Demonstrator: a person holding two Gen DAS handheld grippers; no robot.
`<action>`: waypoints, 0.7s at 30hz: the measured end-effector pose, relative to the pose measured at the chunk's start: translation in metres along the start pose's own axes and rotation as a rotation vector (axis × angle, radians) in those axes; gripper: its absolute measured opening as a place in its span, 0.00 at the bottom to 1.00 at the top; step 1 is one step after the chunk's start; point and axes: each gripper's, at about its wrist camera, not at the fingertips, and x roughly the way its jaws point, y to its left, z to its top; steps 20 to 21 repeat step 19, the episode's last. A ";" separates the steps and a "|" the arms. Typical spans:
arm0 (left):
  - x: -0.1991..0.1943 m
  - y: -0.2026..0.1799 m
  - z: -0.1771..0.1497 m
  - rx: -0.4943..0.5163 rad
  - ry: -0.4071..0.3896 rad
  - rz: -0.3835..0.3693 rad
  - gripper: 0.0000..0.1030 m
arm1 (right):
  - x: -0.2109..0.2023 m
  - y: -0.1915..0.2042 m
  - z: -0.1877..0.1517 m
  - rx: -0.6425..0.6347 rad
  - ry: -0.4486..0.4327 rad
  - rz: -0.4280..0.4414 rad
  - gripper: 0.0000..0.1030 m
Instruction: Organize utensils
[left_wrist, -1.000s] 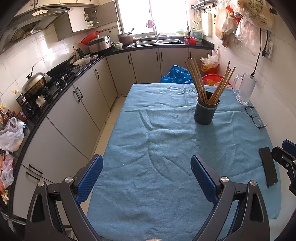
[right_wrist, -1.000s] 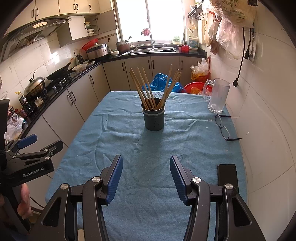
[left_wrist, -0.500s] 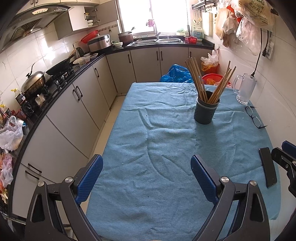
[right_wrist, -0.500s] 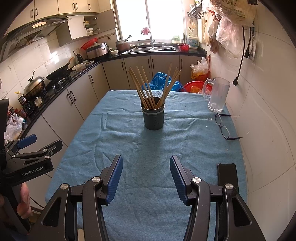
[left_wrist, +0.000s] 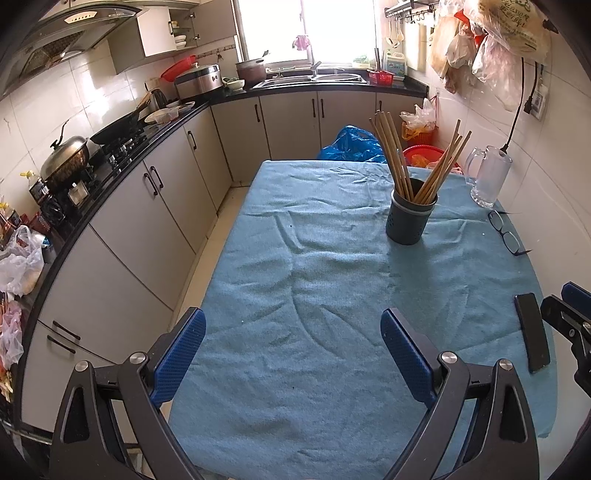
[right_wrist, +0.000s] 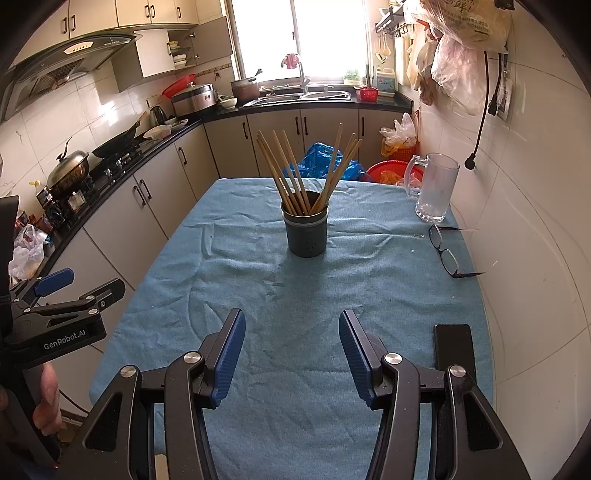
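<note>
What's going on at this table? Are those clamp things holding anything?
A person holds a left gripper and a right gripper over the blue-covered table, both open and empty. The chopsticks stand in a dark holder. This fits either tidying finished or chopsticks about to be pulled out.
</note>
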 end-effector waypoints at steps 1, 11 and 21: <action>0.000 0.000 0.000 -0.001 0.001 -0.001 0.92 | 0.001 0.000 -0.001 0.000 0.001 0.000 0.55; 0.003 -0.001 -0.004 -0.018 0.034 -0.012 0.92 | 0.002 -0.004 -0.010 -0.004 0.021 -0.001 0.55; 0.025 0.015 -0.018 -0.088 0.079 0.031 0.92 | 0.021 -0.029 -0.023 0.052 0.098 0.031 0.63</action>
